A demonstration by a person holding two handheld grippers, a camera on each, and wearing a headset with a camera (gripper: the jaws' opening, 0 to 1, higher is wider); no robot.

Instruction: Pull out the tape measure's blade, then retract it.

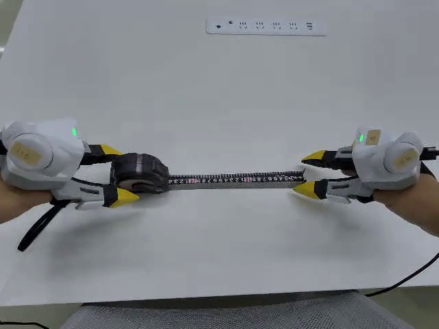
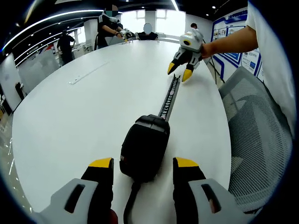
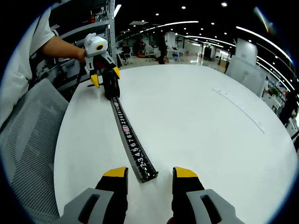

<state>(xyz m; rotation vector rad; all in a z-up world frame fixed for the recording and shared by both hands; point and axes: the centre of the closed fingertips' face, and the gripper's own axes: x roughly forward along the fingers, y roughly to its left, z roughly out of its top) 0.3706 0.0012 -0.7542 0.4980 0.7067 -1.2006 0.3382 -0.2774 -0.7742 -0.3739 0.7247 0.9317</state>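
The left hand-held gripper (image 2: 143,162) straddled the tape measure (image 2: 145,144), jaws apart. From that case the blade (image 3: 131,140) reached the right hand-held gripper (image 3: 150,171), whose jaws were likewise apart.

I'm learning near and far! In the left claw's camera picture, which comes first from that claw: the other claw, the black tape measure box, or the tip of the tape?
1. Tape measure box, right between the left claw's jaws.
2. Tape tip, far ahead, a bit to the right.
3. Right claw, just past the tip.
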